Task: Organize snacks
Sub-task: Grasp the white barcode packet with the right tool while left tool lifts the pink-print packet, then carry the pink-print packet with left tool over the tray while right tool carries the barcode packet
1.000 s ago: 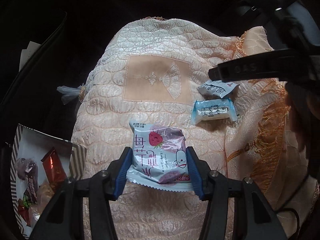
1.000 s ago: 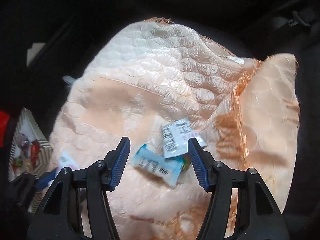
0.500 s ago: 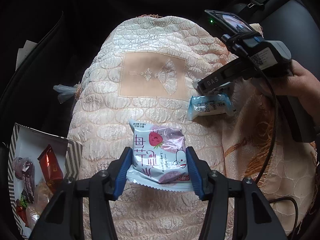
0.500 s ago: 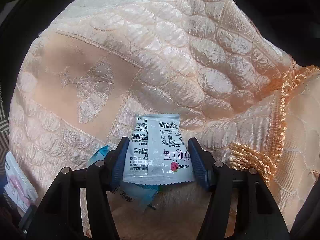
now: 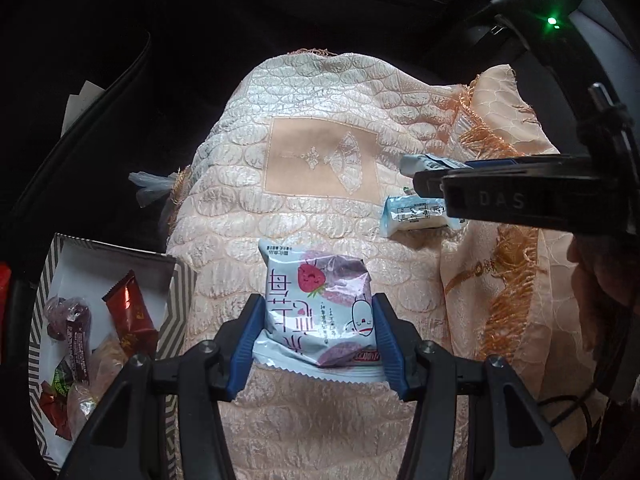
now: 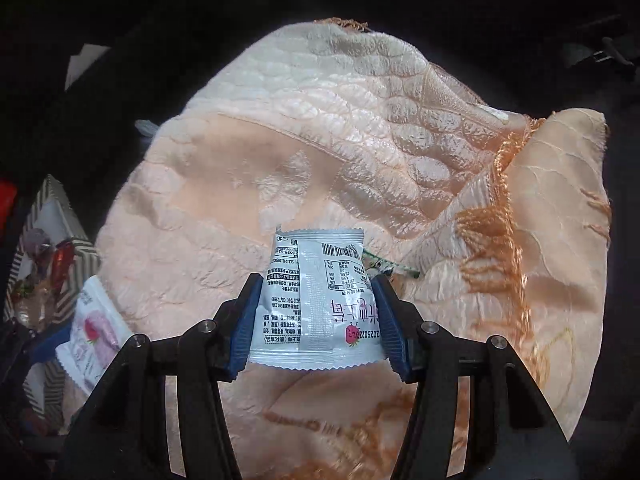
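Our left gripper [image 5: 318, 336] is closed on a pale glossy strawberry snack packet [image 5: 318, 312], its blue pads pressing both crimped sides, just as it was a second ago; that packet has not shifted in the grip and hangs above the near half of the quilted peach cloth [image 5: 320, 152]. Our right gripper [image 6: 316, 320] is clamped on a second, silvery-white packet [image 6: 316, 300], printed side with barcode facing the camera. Half a second ago this packet was pressed close against the cloth; now we see it lifted clear, with much more of the cloth showing beneath and around it.

In the left wrist view the right gripper [image 5: 436, 176] reaches in from the right edge, holding that packet [image 5: 420, 162] above a light blue wrapped snack [image 5: 416, 216], which lies on the cloth near its right fringe, about where it lay before.

The cloth is satin-like, puffy with scale-shaped quilting, a smooth rectangular panel with fan embroidery at its middle and an orange tasselled fringe [image 5: 508, 264] along the folded right side. Beside the cloth's left edge sits a chevron-striped cardboard box [image 5: 182, 280] holding a red foil bar [image 5: 132, 316], a dark purple wrapper and other crinkled sweets.
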Action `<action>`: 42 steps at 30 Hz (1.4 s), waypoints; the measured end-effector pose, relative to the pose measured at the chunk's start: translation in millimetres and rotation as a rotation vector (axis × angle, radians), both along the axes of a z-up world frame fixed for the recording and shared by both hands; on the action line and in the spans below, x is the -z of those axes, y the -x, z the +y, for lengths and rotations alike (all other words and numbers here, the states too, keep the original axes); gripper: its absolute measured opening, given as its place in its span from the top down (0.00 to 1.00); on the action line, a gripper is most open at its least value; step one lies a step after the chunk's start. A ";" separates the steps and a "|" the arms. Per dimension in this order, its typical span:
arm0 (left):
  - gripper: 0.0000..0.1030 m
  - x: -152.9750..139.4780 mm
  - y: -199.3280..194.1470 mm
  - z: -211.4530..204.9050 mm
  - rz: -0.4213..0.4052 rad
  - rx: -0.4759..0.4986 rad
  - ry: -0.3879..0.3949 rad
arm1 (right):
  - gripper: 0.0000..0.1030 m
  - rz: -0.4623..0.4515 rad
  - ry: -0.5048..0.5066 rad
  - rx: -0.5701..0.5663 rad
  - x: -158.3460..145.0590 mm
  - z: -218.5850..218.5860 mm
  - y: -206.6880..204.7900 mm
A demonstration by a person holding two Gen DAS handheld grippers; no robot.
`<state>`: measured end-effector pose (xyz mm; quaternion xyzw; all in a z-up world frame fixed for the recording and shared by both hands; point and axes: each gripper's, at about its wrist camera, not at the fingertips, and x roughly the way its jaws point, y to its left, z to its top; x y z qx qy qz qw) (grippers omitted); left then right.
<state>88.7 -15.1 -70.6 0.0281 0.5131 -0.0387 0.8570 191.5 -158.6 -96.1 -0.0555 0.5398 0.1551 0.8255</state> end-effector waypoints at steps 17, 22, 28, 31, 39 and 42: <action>0.45 -26.9 70.5 64.8 -0.100 -0.100 -0.057 | 0.47 -0.094 -0.128 0.029 -38.0 43.0 124.7; 0.45 -30.5 84.9 89.5 -0.118 -0.154 -0.067 | 0.47 -0.078 -0.156 0.001 -33.9 63.3 140.9; 0.45 -35.4 98.6 113.7 -0.138 -0.208 -0.068 | 0.47 -0.079 -0.170 -0.055 -36.9 92.8 155.1; 0.45 -35.4 104.3 128.4 -0.137 -0.239 -0.060 | 0.47 -0.080 -0.170 -0.088 -39.4 109.6 159.6; 0.45 -33.0 120.2 177.6 -0.139 -0.347 -0.052 | 0.47 -0.085 -0.163 -0.173 -45.6 152.7 164.8; 0.45 -30.4 125.1 197.2 -0.133 -0.393 -0.047 | 0.47 -0.087 -0.155 -0.198 -45.6 167.8 163.6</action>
